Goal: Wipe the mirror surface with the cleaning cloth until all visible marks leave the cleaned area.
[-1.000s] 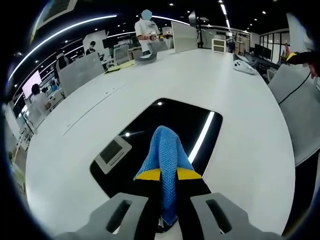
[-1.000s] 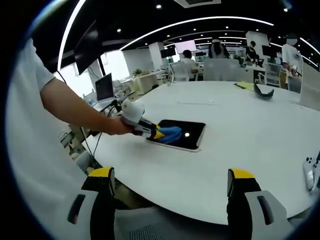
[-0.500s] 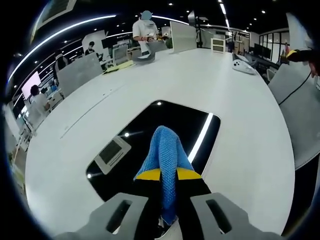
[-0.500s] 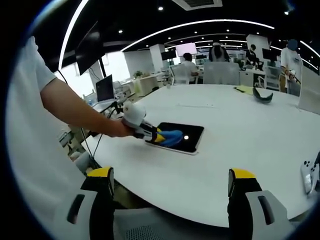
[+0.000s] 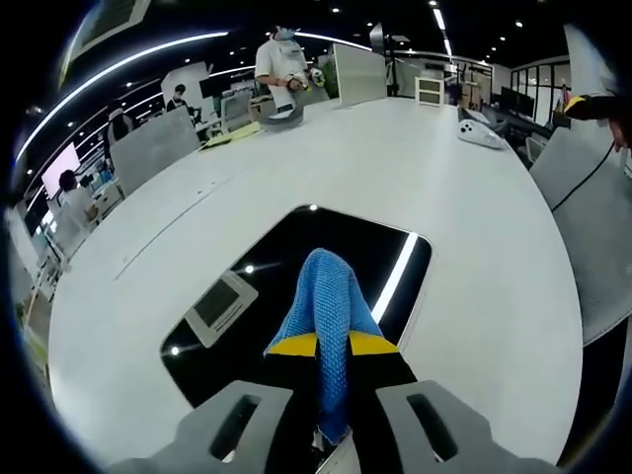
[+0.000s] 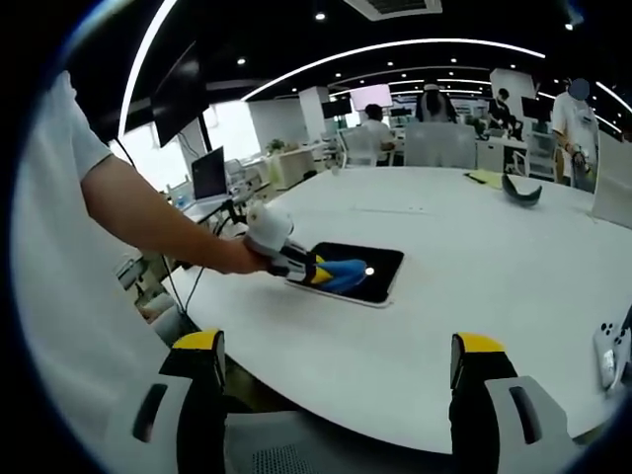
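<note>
Cloth (image 5: 326, 301), blue knit, is pinched in my left gripper (image 5: 332, 346) and resting on the dark mirror (image 5: 367, 247); my right gripper (image 6: 338, 367) hangs spread wide above the white table (image 6: 474, 247).

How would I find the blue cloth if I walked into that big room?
Go to the large white table and find the flat black mirror lying near its edge. The blue cloth rests on that mirror, pinched in the yellow-tipped left gripper. It is the table's one knobbly bright blue thing.
</note>
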